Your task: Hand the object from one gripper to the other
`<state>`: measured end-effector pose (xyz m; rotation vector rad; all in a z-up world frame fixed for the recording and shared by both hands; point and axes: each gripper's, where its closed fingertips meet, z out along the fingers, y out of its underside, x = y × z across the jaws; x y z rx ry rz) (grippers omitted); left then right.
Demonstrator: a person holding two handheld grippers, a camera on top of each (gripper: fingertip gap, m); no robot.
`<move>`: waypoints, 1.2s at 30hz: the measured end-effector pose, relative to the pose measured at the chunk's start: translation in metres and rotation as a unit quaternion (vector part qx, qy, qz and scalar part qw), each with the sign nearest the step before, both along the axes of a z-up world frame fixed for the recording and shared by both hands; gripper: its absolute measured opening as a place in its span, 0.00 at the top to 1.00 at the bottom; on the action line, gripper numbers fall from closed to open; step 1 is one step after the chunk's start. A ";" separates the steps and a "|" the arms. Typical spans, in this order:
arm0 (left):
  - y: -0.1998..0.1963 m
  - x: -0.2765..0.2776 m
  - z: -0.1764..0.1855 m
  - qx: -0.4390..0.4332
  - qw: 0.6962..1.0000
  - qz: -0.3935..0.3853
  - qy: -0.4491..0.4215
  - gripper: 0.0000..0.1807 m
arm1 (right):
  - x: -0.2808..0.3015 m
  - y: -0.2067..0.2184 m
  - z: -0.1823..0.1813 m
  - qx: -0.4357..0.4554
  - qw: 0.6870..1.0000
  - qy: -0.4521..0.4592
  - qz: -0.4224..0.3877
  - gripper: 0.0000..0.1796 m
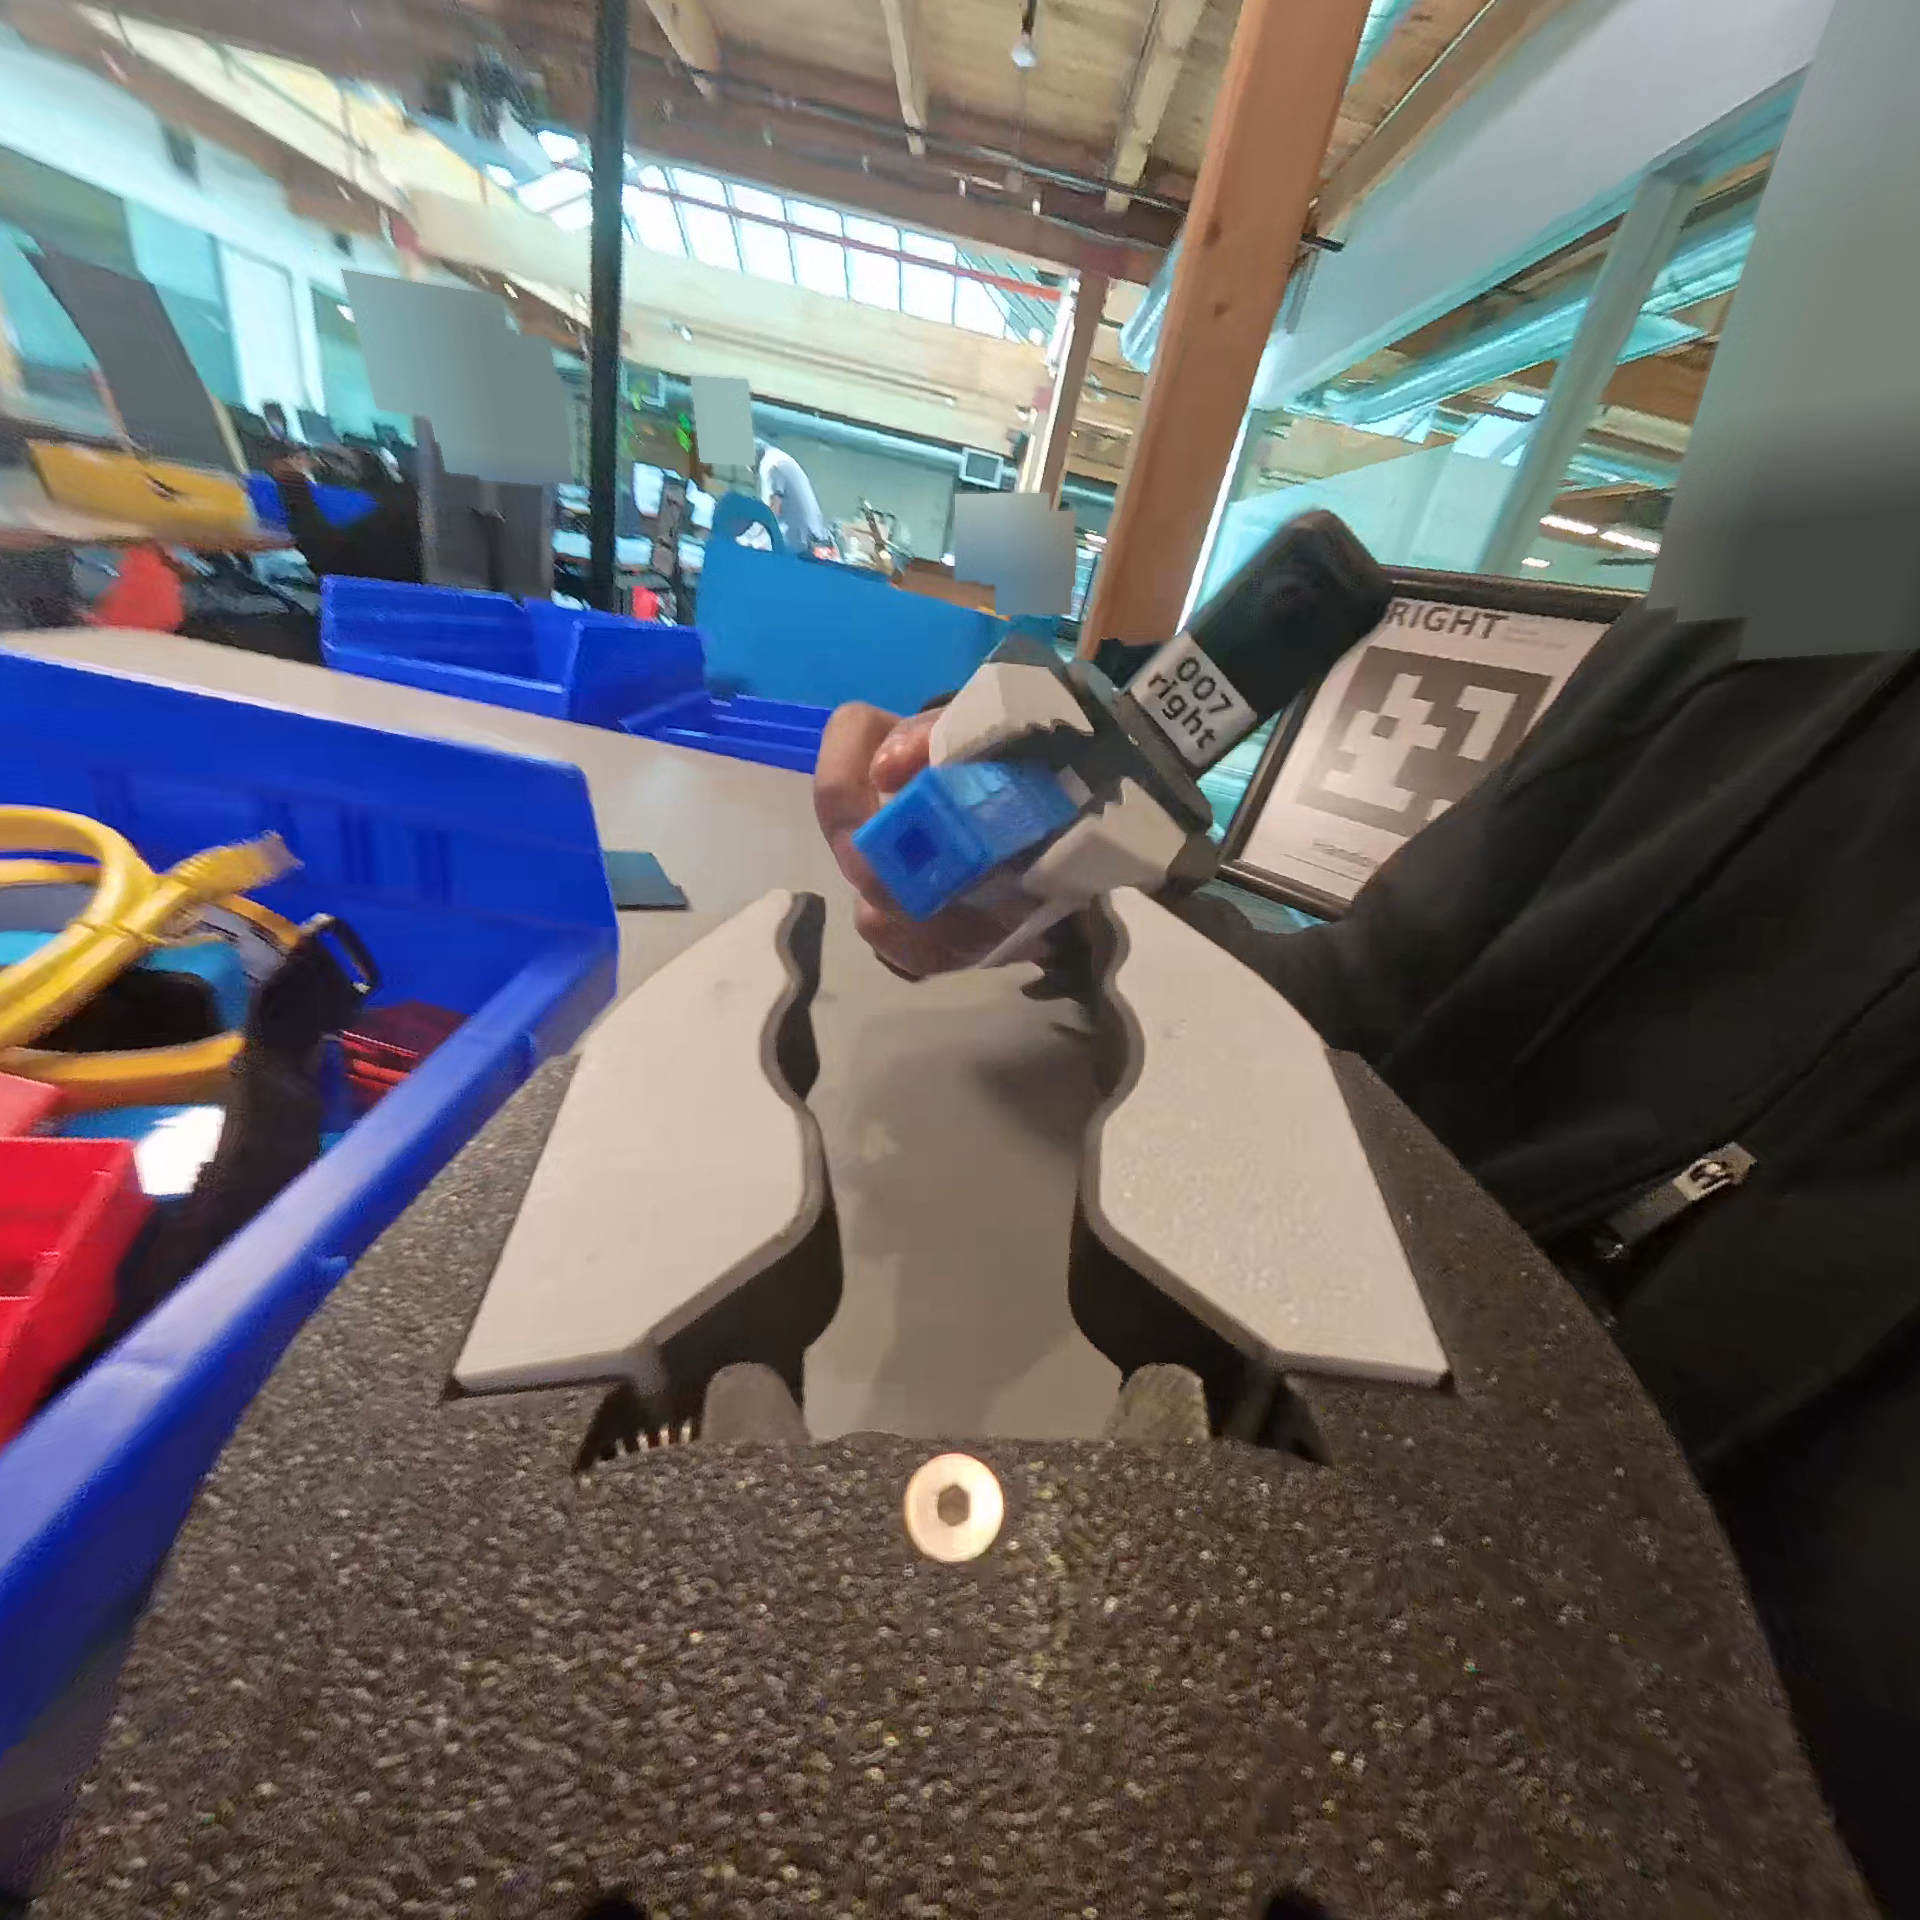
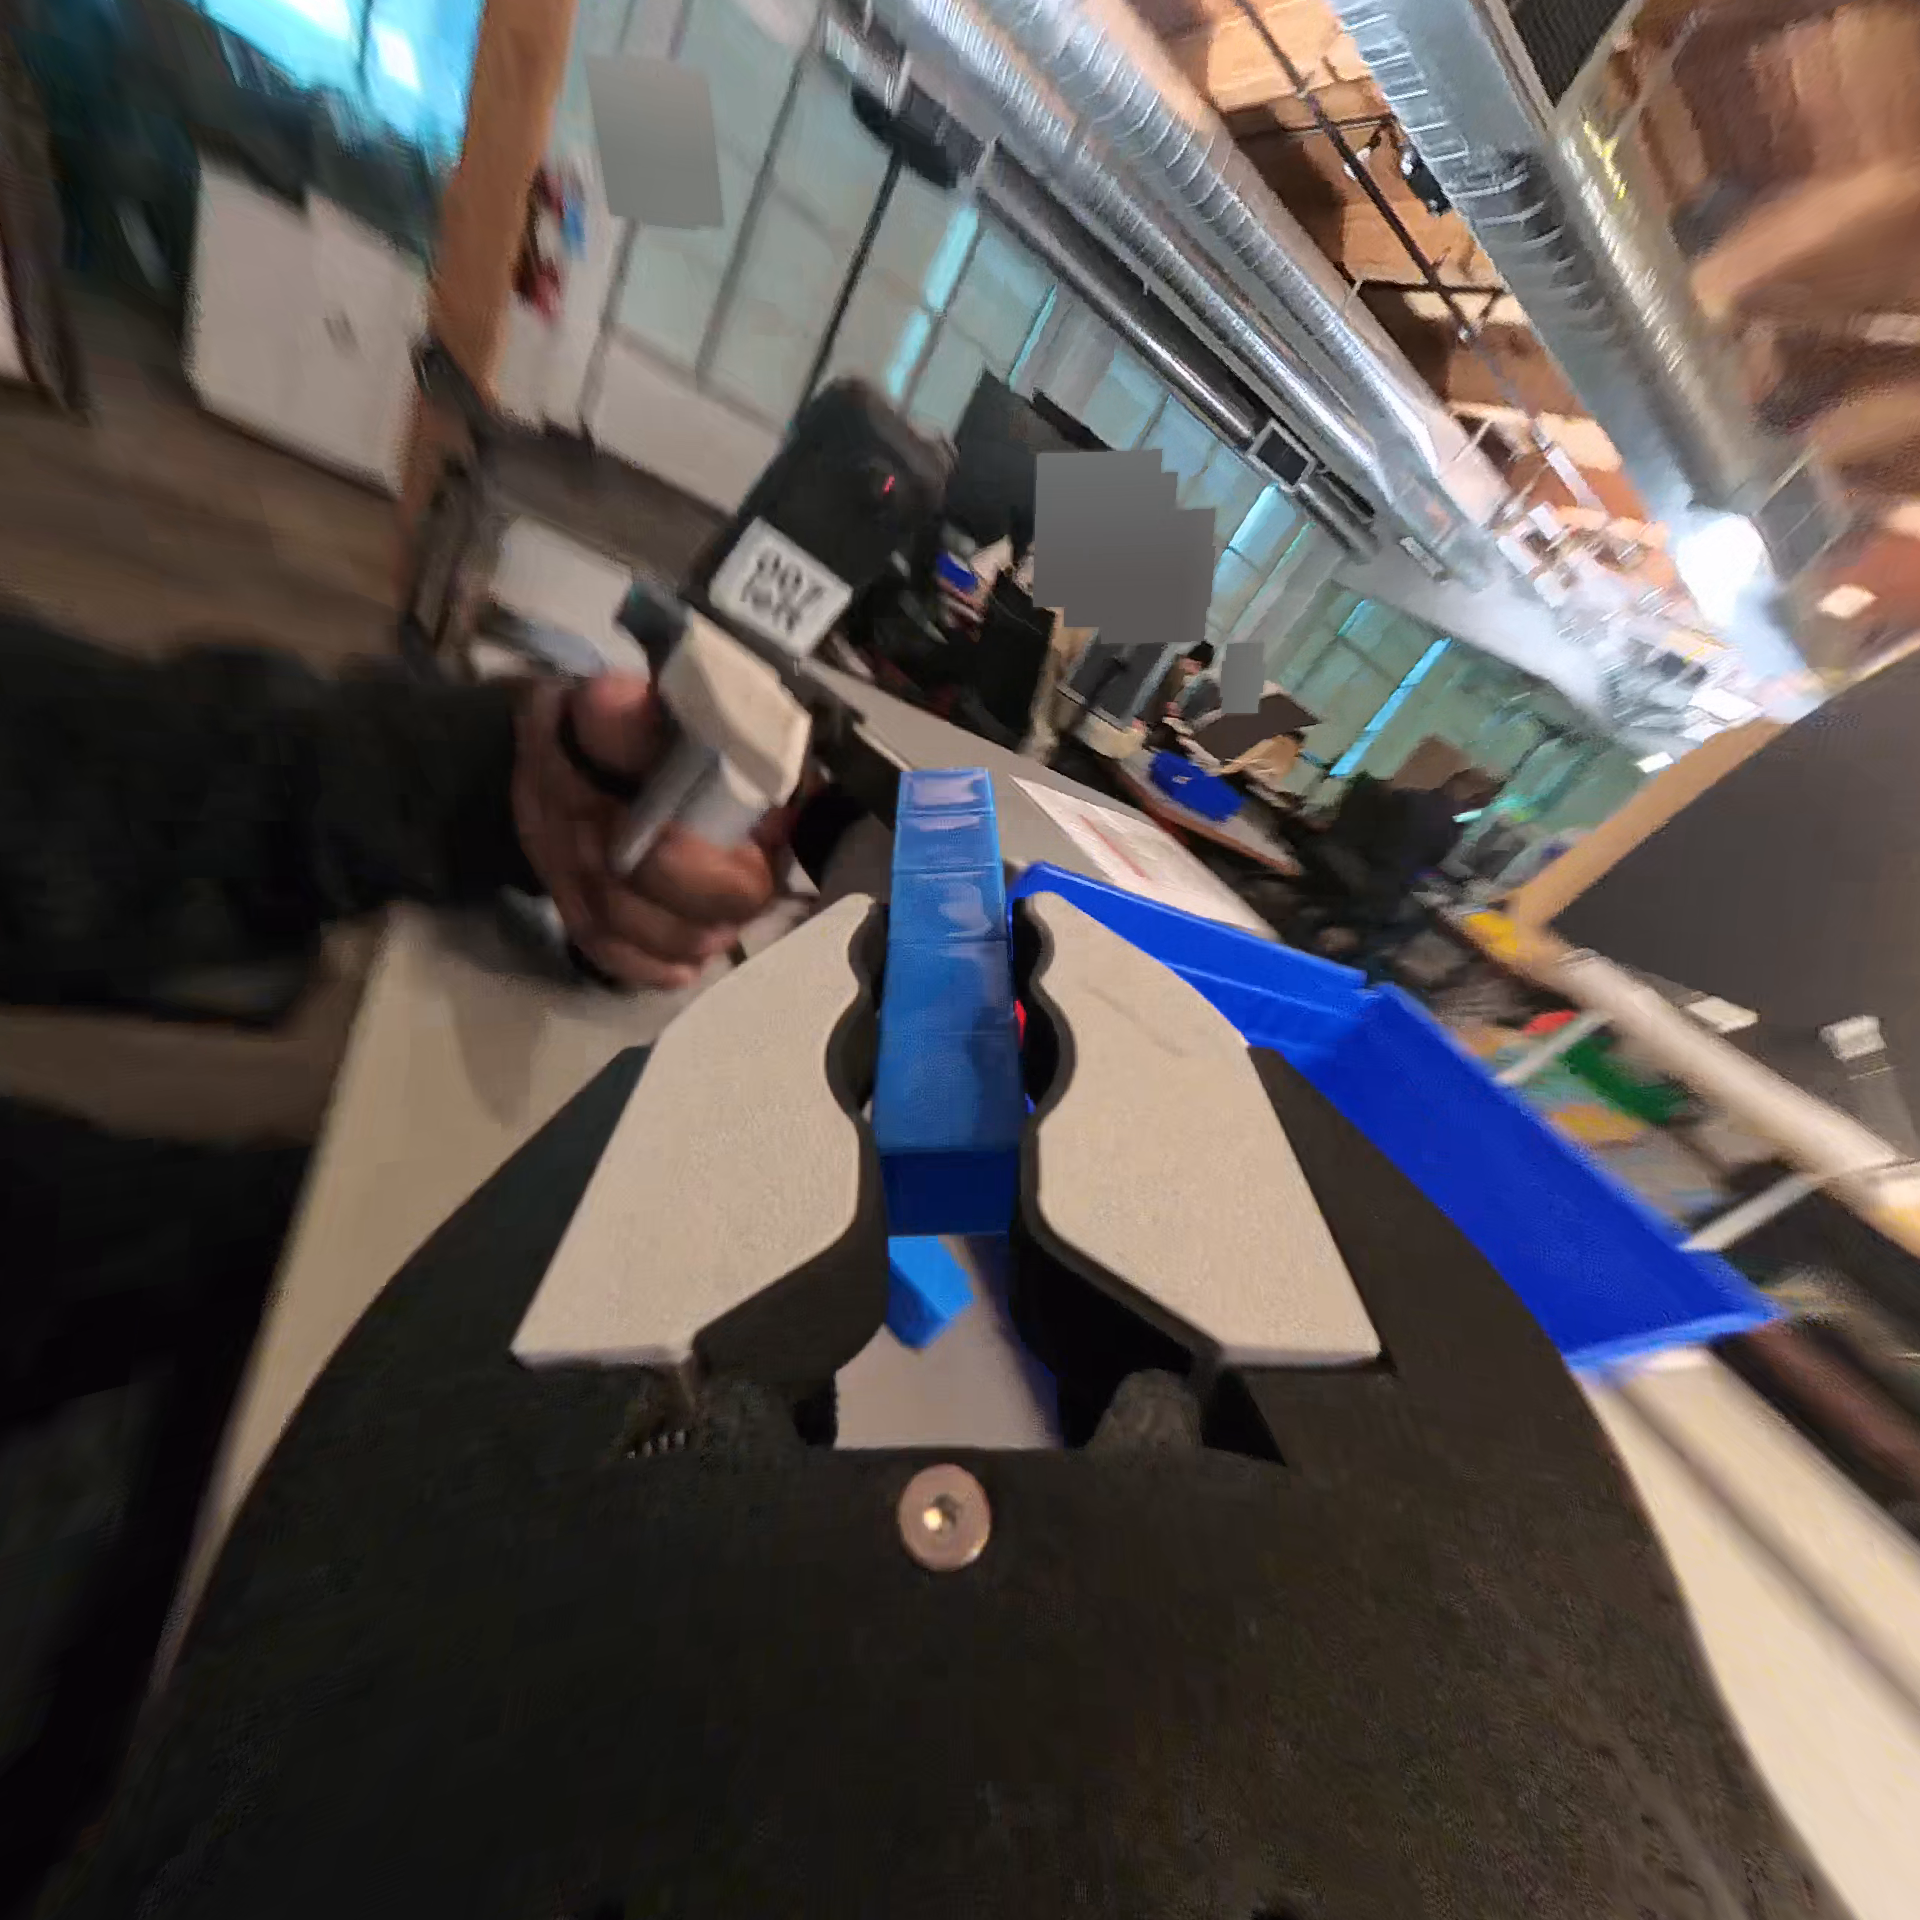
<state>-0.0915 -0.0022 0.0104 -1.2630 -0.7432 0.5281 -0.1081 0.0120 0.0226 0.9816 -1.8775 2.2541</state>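
Between the grey fingers of the right gripper (image 2: pixel 943 914) sits a long blue block (image 2: pixel 943 997), pinched along its sides with its far end poking out past the fingertips. Seen from the left wrist view, the same blue block (image 1: pixel 940 836) points its square end toward the left gripper (image 1: pixel 961 914), which is spread wide with nothing between its fingers and only bare table (image 1: pixel 717 800) showing through the gap. The block is held up in the air, just ahead of those open fingers but not touching them. A hand (image 1: pixel 868 790) in a dark sleeve grips the right gripper's (image 1: pixel 1013 805) handle. To the left on the table stands a blue bin (image 1: pixel 499 935) holding a coiled yellow cable (image 1: pixel 125 894) and some red pieces. Behind the right gripper leans a framed black-and-white marker card (image 1: pixel 1423 748). From the right wrist view the other hand (image 2: pixel 634 831) holds the left tool, though that part is blurred, perhaps by motion.
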 end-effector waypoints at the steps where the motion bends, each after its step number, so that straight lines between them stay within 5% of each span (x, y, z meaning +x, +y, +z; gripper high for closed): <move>1: -0.001 0.001 0.002 -0.004 1.000 0.005 0.008 0.70 | 0.001 0.002 0.006 0.011 0.998 -0.059 0.028 0.88; 5: 0.004 -0.001 0.010 0.028 0.999 -0.006 0.018 0.68 | 0.003 0.006 0.027 0.039 0.955 -0.262 0.132 0.88; 9: 0.015 -0.007 0.021 0.051 0.998 -0.009 0.045 0.68 | 0.015 0.002 0.024 0.073 0.924 -0.329 0.179 0.88; 13: 0.017 -0.005 0.031 0.075 0.994 -0.009 0.079 0.86 | 0.020 -0.010 0.006 0.102 0.943 -0.287 0.134 0.87; 20: -0.017 -0.016 0.037 0.179 0.983 0.049 0.005 0.87 | -0.012 -0.013 0.013 -0.042 0.994 -0.078 -0.064 0.71; 27: -0.008 -0.023 0.033 0.205 0.976 0.047 -0.051 0.88 | -0.010 -0.016 0.004 -0.097 0.976 0.114 -0.161 0.79; 32: -0.004 -0.020 0.036 0.184 0.982 0.040 -0.029 0.87 | -0.009 -0.016 0.002 -0.071 0.986 0.075 -0.133 0.87; 36: -0.009 -0.011 0.036 0.067 0.994 0.078 0.026 0.71 | -0.012 -0.009 0.009 -0.037 0.997 -0.016 -0.072 0.87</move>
